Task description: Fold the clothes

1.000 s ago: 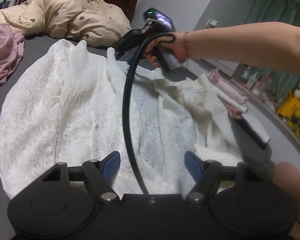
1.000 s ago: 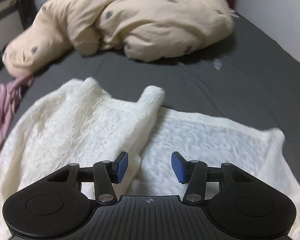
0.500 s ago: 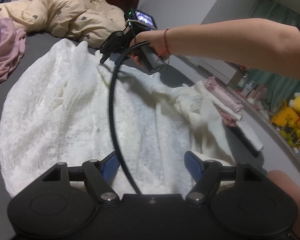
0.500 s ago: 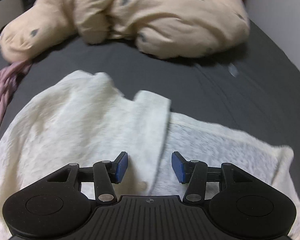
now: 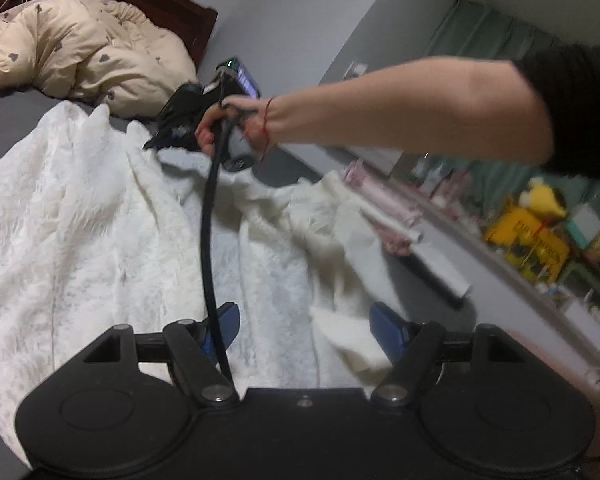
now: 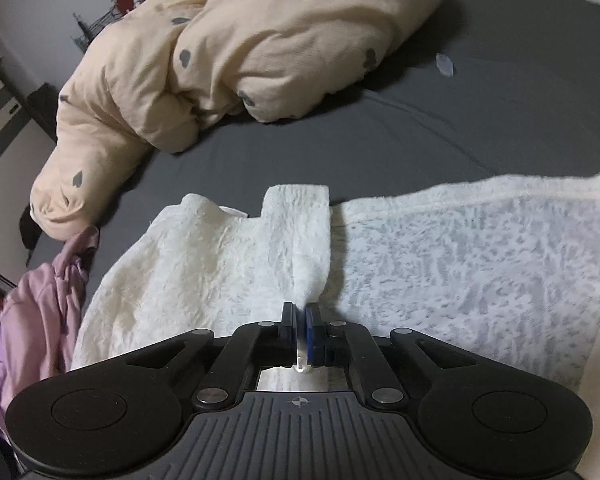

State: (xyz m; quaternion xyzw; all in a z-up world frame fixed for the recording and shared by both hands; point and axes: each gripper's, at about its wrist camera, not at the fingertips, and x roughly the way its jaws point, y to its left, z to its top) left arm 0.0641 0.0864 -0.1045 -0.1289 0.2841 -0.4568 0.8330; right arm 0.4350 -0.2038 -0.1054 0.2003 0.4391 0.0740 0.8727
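Pink garment [image 6: 40, 320] bunched at the far left of the right wrist view, on the dark grey bed sheet [image 6: 480, 120]; beige duvet [image 6: 240, 48] heaped behind it. Centre of that view: white fleece garment [image 6: 228, 280] spread flat over the sheet, 1 raised fold running up its middle toward a squared tab at the top edge. Right gripper [image 6: 300, 320] pinched tight on the near end of that fold – blue pads nearly meeting, fleece bunched between them.

In the left wrist view, same white garment across the left and centre, black cable [image 5: 210, 240] draped over it up to the right hand [image 5: 220, 124]. Left gripper [image 5: 304, 320] spread wide just above the near hem, nothing between its pads; whether they graze the cloth, impossible to tell. Folded pink-and-white pile [image 5: 384, 216] to the right, near the bed edge.

Risks from here – thin bite on plush fabric, likely to slip once lifted; only 1 point held, so the far side may drag and crease rather than turn over cleanly; cable lying across the cloth, liable to snag or pull the layer askew; wide left jaws possibly grabbing 2 layers at the hem.
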